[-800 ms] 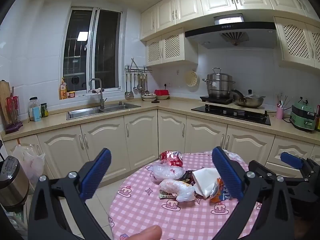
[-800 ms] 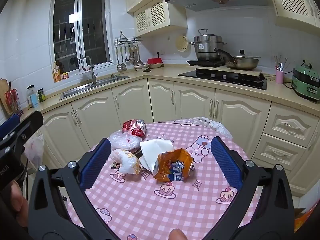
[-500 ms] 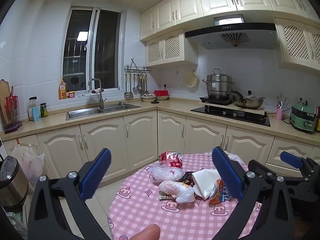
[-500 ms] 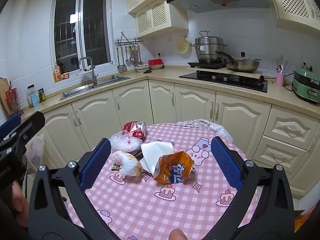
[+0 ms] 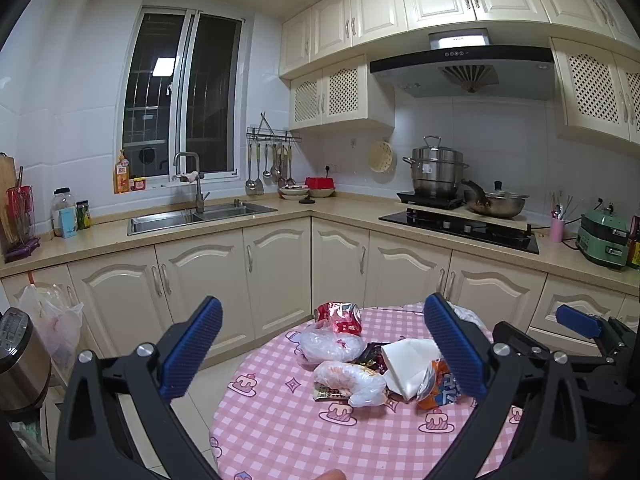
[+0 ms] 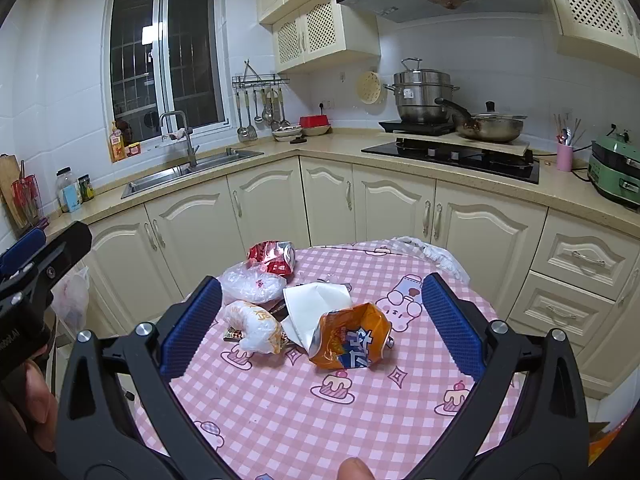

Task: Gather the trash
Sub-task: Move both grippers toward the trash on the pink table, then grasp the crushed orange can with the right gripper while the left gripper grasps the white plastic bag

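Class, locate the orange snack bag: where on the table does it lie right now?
In the right wrist view the orange snack bag lies on the pink checked table, nearest the camera in the trash pile, touching the white paper behind it.

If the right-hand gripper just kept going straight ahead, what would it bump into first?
Probably the orange snack bag, nearest between the open right gripper fingers; the white paper lies just behind. Depth is hard to judge.
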A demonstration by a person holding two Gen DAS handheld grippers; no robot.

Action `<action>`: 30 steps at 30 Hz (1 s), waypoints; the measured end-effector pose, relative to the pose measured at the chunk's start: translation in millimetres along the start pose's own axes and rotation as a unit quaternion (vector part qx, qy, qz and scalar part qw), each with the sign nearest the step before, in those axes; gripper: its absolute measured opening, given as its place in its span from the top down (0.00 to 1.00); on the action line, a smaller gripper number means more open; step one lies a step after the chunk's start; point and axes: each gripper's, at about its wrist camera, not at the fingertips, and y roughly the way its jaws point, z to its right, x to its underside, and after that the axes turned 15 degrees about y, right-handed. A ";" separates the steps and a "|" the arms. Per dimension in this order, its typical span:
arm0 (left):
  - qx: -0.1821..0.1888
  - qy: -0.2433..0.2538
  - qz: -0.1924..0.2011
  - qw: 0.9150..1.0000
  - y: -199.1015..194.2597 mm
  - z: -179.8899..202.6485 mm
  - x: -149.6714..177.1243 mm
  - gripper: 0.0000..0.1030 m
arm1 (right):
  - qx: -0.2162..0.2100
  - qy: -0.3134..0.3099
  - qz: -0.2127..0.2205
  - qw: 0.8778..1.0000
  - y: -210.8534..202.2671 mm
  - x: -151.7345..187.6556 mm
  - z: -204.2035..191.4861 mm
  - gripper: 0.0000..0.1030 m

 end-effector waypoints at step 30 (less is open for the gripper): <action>0.042 0.008 -0.109 0.993 88.0 23.6 65.5 0.04 | 0.041 0.020 -0.112 0.993 89.6 50.8 43.6 0.05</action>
